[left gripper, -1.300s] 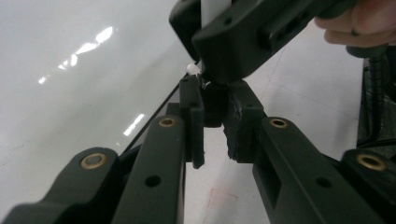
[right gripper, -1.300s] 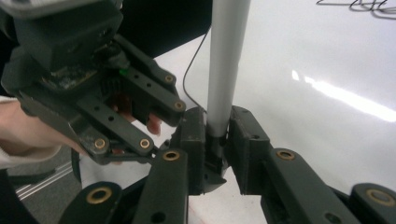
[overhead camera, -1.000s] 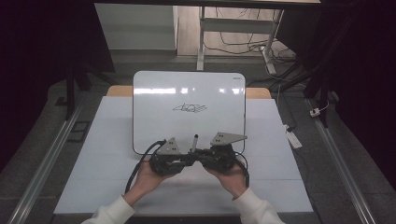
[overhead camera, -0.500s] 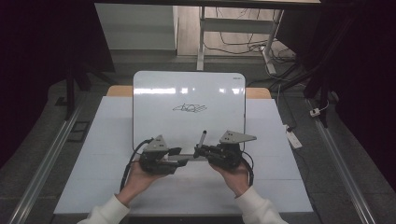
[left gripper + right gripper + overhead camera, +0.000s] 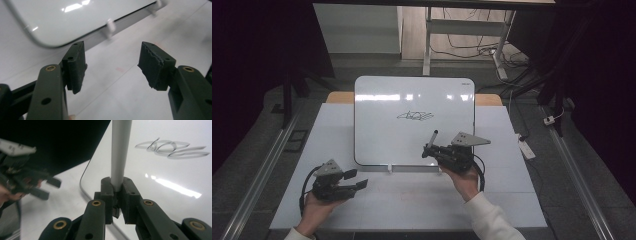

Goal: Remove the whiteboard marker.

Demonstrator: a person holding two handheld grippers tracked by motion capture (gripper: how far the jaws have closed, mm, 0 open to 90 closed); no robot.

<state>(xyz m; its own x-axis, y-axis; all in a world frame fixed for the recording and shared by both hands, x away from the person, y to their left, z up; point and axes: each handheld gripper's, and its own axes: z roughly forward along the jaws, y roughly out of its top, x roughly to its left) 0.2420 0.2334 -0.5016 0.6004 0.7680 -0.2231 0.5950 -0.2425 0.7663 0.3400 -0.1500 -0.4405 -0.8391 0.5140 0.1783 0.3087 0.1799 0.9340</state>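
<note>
One marker [image 5: 120,150] is clamped between the jaws of the right gripper [image 5: 432,148], above the lower right part of the whiteboard [image 5: 377,100], below the scribble [image 5: 415,116]. The left gripper [image 5: 357,179] is well apart over the table [image 5: 512,200]; its jaws have just been opening and hold nothing.

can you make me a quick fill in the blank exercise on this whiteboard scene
1. The right hand-held gripper is shut on a slim grey ____.
2. The left hand-held gripper holds ____.
3. The glossy white rectangular whiteboard bears a dark ____ near its middle.

Missing words: marker pen; nothing; scribble
</note>
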